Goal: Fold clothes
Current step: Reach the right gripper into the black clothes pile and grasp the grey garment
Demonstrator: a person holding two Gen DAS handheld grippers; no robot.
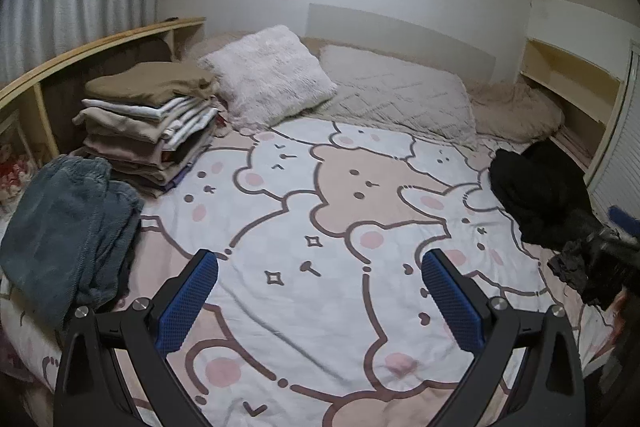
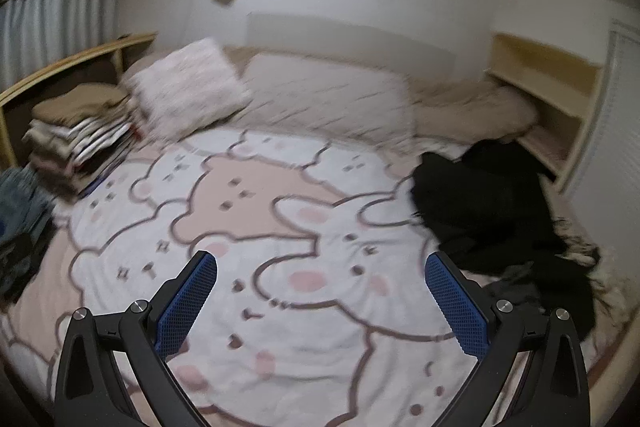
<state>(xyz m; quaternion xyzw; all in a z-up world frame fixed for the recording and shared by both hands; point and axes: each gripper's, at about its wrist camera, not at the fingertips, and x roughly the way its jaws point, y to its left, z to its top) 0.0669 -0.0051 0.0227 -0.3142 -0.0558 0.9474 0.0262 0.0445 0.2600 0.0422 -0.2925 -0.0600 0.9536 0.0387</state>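
A heap of black clothes point(image 1: 540, 195) lies unfolded at the bed's right side, also in the right wrist view as the black heap point(image 2: 488, 211). A stack of folded clothes point(image 1: 148, 123) stands at the far left, with a folded blue-grey fleece garment point(image 1: 68, 231) in front of it. My left gripper point(image 1: 320, 259) hovers open over the cartoon-print sheet point(image 1: 340, 267), holding nothing. My right gripper point(image 2: 320, 259) is open too, empty, with the black heap just beyond its right finger. The right wrist view is motion-blurred.
A fluffy white pillow point(image 1: 268, 75) and a beige quilted pillow point(image 1: 400, 95) lie at the head of the bed. Wooden shelving point(image 1: 100, 47) runs along the left, another shelf point(image 1: 572, 83) at the right. The other gripper point(image 1: 612, 251) shows at the right edge.
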